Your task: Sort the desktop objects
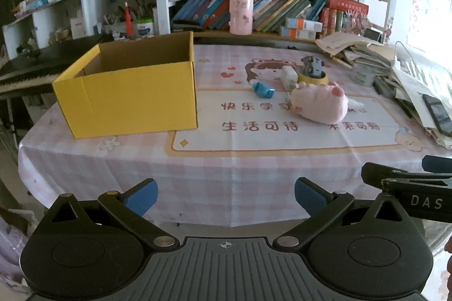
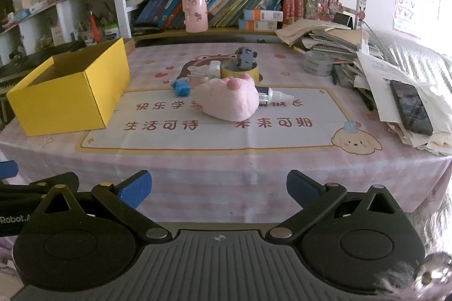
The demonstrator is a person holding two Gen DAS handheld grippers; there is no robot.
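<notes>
Taking the yellow box (image 2: 72, 91) as the landmark, it stands open-topped at the left of the tablecloth (image 2: 226, 159), and what shows of its inside looks empty, though the near wall hides much of the floor. Just right of the box lies a small blue toy (image 2: 180, 88); further right sits the pink plush (image 2: 230, 99), with a white charger (image 2: 214, 68), a yellow tape roll (image 2: 240, 72) holding a grey toy car (image 2: 246, 55), and a small bottle (image 2: 275, 96) clustered behind and beside it. Both the left gripper (image 1: 226, 195) and right gripper (image 2: 219, 188) hang off the near table edge, jaws spread wide and empty. A sound start would be the plush: it is nearest and soft, so close across its narrow middle, lift clear of the bottle, then carry left over the box rim before releasing.
</notes>
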